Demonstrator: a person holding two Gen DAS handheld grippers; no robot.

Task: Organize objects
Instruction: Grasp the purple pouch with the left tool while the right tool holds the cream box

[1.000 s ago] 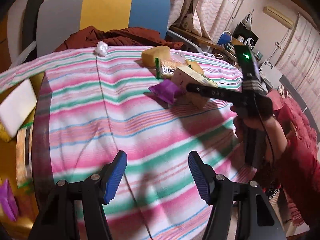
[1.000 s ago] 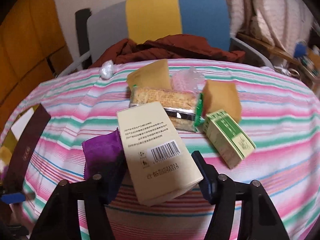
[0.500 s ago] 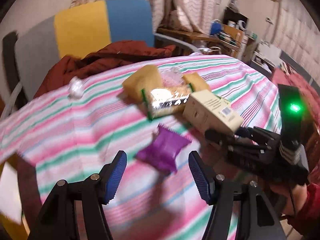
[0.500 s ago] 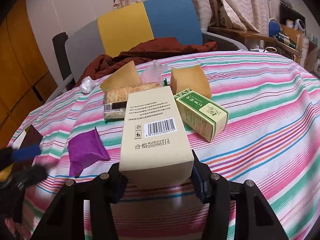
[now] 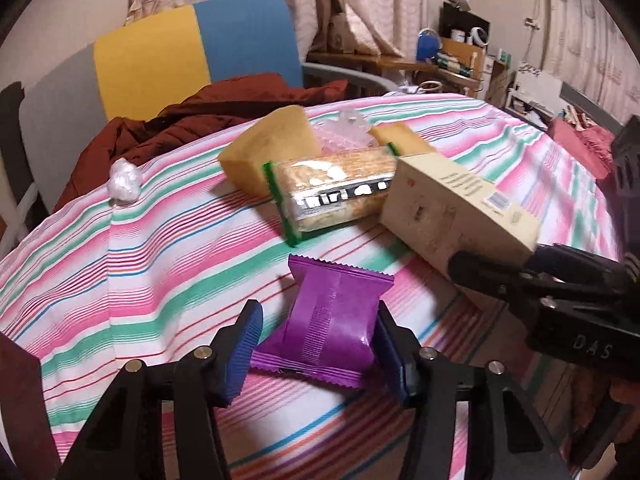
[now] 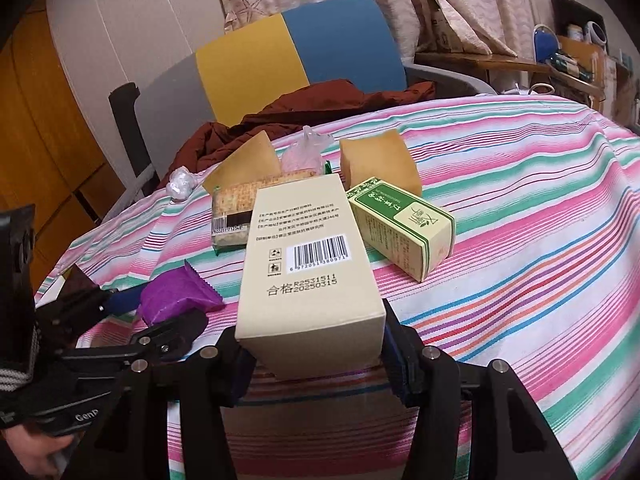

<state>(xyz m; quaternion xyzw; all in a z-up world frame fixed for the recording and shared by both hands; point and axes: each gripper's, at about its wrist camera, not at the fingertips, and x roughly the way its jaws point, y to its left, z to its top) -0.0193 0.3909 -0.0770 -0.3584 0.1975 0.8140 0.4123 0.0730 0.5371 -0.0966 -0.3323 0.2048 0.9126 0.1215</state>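
My right gripper (image 6: 314, 354) is shut on a cream box with a barcode (image 6: 308, 256), held just above the striped tablecloth; the box also shows in the left wrist view (image 5: 456, 212). My left gripper (image 5: 316, 344) is open, its blue pads on either side of a purple snack packet (image 5: 334, 320) lying on the cloth; the right pad touches it. The packet also shows in the right wrist view (image 6: 176, 294). Behind lie a clear cracker pack with green ends (image 5: 332, 196), two tan blocks (image 5: 272, 152) (image 6: 378, 162) and a green-and-cream box (image 6: 404, 226).
The striped tablecloth (image 5: 160, 248) covers a round table. A crumpled white wad (image 5: 125, 182) lies at its far left edge. A chair with grey, yellow and blue back (image 5: 168, 52) holds a brown garment (image 5: 192, 116). Cluttered shelves (image 5: 460, 56) stand at right.
My left gripper has moved forward to the purple packet, which now lies between its pads. My right gripper closed on the cream box and lifted its near end.
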